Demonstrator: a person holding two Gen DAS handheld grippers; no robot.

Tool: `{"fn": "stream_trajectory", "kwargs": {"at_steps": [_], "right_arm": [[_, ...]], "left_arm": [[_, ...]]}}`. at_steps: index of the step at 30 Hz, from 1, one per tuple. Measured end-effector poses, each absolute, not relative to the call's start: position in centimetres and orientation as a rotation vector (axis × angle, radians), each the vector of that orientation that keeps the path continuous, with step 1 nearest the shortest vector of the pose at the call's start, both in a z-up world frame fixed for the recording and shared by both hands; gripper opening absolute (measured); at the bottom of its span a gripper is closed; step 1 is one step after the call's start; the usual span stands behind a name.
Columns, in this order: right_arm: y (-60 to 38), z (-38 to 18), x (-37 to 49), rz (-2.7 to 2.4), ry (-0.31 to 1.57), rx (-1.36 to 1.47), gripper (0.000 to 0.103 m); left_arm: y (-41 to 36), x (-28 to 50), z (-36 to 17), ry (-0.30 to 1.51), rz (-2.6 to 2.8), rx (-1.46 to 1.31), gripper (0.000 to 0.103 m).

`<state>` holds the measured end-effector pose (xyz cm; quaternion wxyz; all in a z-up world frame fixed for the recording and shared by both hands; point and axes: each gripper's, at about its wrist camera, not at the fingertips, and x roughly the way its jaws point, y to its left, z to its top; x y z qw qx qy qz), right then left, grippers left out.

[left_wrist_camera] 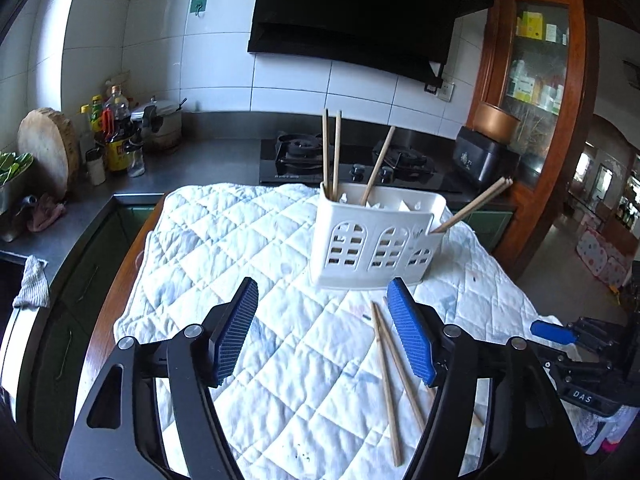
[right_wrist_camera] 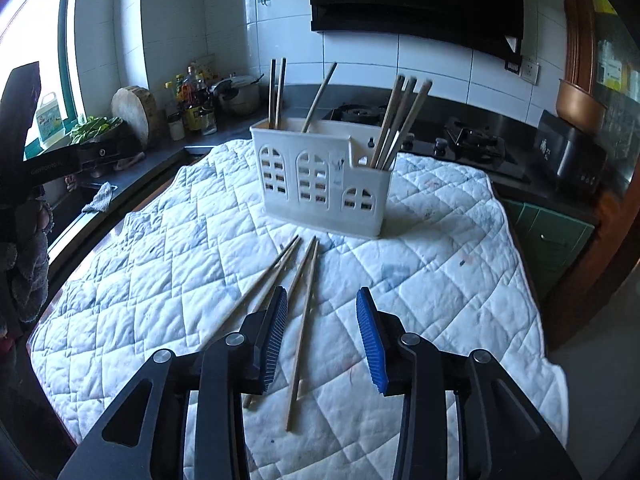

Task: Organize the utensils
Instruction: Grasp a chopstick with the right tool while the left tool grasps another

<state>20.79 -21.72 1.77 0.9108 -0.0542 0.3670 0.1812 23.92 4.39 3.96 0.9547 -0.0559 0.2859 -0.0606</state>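
Note:
A white utensil holder (left_wrist_camera: 372, 240) (right_wrist_camera: 324, 184) with arched cut-outs stands on a white quilted cloth (left_wrist_camera: 240, 240) (right_wrist_camera: 160, 280). Several wooden chopsticks (left_wrist_camera: 332, 152) (right_wrist_camera: 400, 120) stand in its compartments. Loose chopsticks (left_wrist_camera: 390, 364) (right_wrist_camera: 302, 308) lie flat on the cloth in front of it. My left gripper (left_wrist_camera: 323, 286) is open and empty, hovering short of the holder with the loose chopsticks beside its right finger. My right gripper (right_wrist_camera: 322, 294) is open above the loose chopsticks; one pair shows in the gap between its pads, untouched.
Behind the cloth is a black gas stove (left_wrist_camera: 352, 160) (right_wrist_camera: 472, 140) under a range hood. Bottles (left_wrist_camera: 116, 132) and a round cutting board (left_wrist_camera: 48, 148) sit on the left counter. A black appliance (left_wrist_camera: 480, 160) stands at the right. The cloth drops off at the right edge.

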Motion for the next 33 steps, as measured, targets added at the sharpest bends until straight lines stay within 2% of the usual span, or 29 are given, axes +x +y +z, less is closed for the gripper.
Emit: {"fn": "stream_trajectory", "kwargs": {"at_steps": [11, 26, 31, 33], "right_arm": [[-19.9, -4.9, 19.6, 0.371, 0.875, -0.097, 0.031], [-19.0, -7.4, 21.1, 0.350, 0.946, -0.105, 0.019], [-19.0, -7.7, 21.3, 0.329, 0.949, -0.110, 0.014], [-18.9, -7.7, 21.3, 0.317, 0.945, -0.121, 0.008]], "left_arm": [[4.5, 21.0, -1.9, 0.679, -0.114, -0.149, 0.067], [3.9, 19.2, -5.2, 0.748, -0.119, -0.159, 0.067], [3.7, 18.7, -5.7, 0.758, -0.127, -0.168, 0.067], [3.5, 18.6, -5.9, 0.763, -0.133, -0.167, 0.067]]}}
